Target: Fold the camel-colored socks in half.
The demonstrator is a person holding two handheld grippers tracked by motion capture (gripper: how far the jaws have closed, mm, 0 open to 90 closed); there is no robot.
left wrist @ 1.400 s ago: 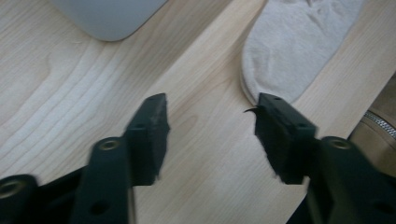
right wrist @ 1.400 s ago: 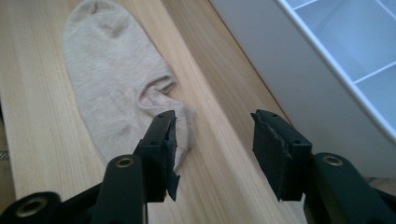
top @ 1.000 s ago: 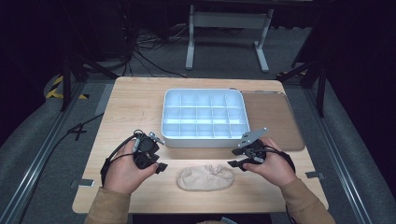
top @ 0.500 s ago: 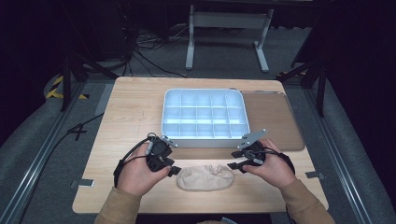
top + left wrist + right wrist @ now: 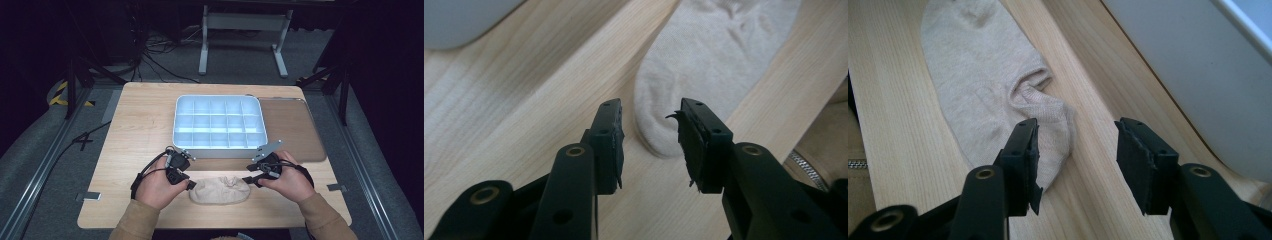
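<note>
1. High view: beige sock [image 5: 220, 190] flat on the wooden table [image 5: 140, 130], near its front edge, just in front of the white divided tray [image 5: 219, 123].
2. Left gripper [image 5: 184, 181] at the sock's left end, jaws narrowly parted, toe tip [image 5: 664, 135] between them.
3. Right gripper [image 5: 251, 179] at the right end, jaws wide apart, cuff [image 5: 1048, 120] beside one jaw, nothing clamped.
</note>
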